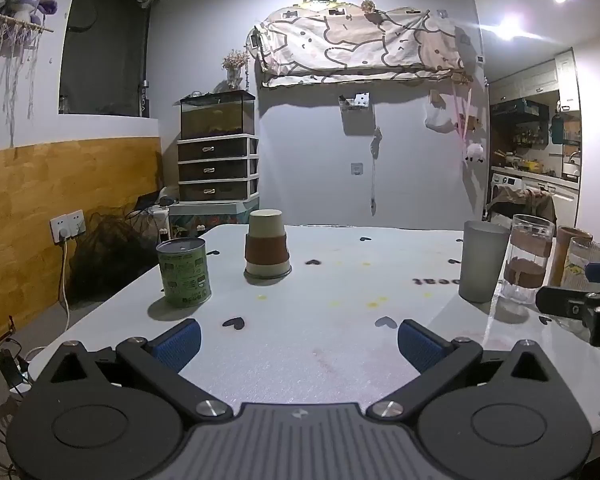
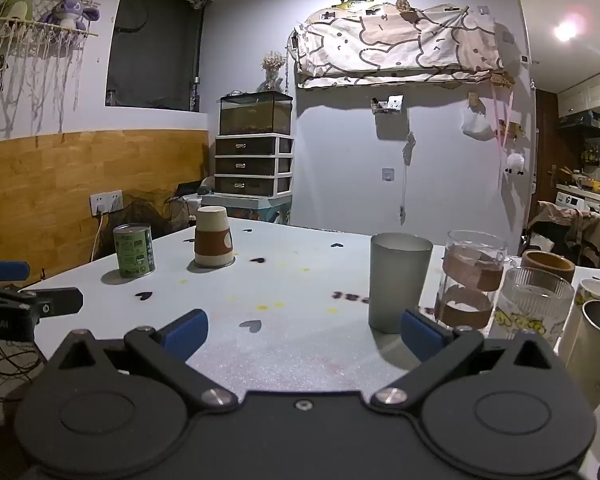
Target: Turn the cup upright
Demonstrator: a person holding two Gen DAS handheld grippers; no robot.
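Left wrist view shows the paper cup (image 1: 267,245) standing upside down — a tapered cream cone with a brown sleeve band, wide rim flat on the surface (image 1: 320,344) toward its far left corner. Just beside it, nearer the left edge, stands a squat green tin can (image 1: 184,272) with a printed label. The surface is pale and grainy, scattered with small black hearts and yellow spots. Near the right edge cluster a frosted grey tumbler (image 1: 483,261), a clear glass with brown bands (image 1: 529,258) and a ribbed glass (image 2: 534,306). Both the left gripper (image 1: 298,344) and right gripper (image 2: 302,334) hover low at the near edge — blue ridged pads spread wide, jaws apart, gripping nothing.
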